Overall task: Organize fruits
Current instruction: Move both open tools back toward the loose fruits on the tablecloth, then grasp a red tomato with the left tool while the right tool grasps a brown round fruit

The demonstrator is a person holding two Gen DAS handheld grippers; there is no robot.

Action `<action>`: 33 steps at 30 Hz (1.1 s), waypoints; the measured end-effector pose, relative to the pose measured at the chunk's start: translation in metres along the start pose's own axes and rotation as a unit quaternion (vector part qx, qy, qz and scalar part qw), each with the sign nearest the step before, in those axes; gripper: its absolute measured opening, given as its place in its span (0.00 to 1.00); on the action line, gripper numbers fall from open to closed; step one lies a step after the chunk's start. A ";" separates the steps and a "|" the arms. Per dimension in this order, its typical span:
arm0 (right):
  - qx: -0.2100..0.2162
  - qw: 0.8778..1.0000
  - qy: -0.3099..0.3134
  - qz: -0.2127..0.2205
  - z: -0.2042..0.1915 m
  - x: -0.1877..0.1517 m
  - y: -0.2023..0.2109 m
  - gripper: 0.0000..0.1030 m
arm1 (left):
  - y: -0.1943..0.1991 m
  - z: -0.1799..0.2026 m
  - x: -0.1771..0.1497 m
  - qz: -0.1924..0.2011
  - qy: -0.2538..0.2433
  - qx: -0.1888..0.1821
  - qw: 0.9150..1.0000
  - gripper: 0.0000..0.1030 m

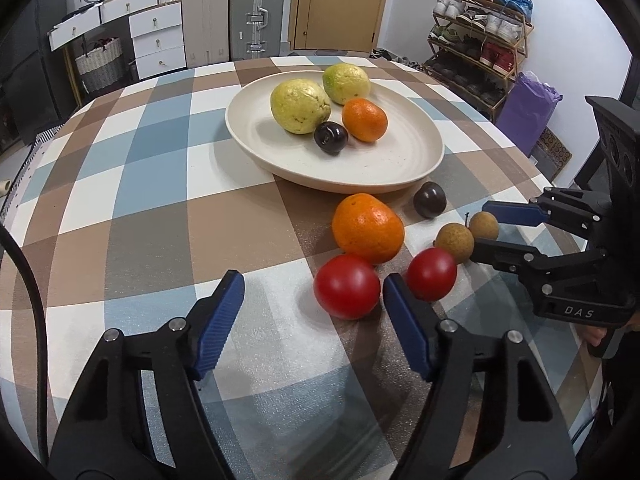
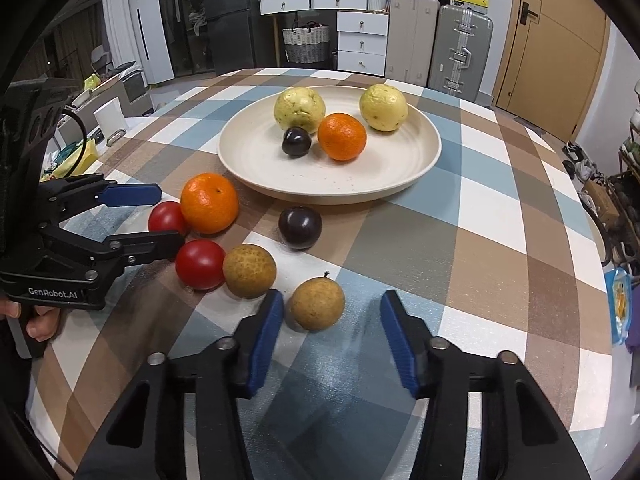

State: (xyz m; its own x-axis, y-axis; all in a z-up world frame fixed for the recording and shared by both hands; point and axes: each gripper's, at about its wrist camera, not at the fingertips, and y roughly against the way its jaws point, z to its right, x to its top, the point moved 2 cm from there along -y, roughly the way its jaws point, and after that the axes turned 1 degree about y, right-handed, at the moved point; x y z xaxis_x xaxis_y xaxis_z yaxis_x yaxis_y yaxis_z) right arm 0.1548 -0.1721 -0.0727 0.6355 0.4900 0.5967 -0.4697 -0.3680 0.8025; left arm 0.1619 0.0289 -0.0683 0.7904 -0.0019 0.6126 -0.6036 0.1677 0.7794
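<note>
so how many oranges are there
2: one round orange citrus fruit on the cream plate, another on the checked tablecloth beside the red tomatoes. None seem hidden.

White drawers (image 1: 154, 36), suitcases (image 1: 258, 14), wooden door (image 1: 340, 2), shoe rack (image 1: 480, 36).

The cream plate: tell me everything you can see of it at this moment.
The cream plate is a wide, shallow round dish with a low raised rim and faint speckles, matte like ceramic or melamine. It sits flat on the checked tablecloth, past the loose fruit. It holds two yellow-green guavas, one orange and one dark plum, grouped toward its far side; the near half is bare. Neither gripper touches it.
</note>
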 end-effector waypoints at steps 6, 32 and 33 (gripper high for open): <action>0.007 1.000 0.011 0.000 -0.008 0.001 0.001 0.32 | 0.004 0.006 -0.002 0.003 -0.011 -0.035 0.999 0.33; 0.011 0.995 -0.027 0.094 0.016 0.018 0.034 0.26 | 0.045 0.009 0.012 0.087 -0.006 -0.044 0.995 0.28; 0.014 0.995 -0.030 0.097 0.017 0.019 0.034 0.26 | 0.048 0.010 0.015 0.094 -0.005 -0.040 0.995 0.28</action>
State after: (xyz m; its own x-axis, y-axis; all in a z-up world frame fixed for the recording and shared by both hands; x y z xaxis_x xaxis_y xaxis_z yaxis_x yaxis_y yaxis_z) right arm 0.1616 -0.1885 -0.0339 0.5704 0.3602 0.7382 -0.5700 -0.4736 0.6715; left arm 0.1435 0.0272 -0.0208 0.6630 0.0271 0.7481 -0.7300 0.2449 0.6381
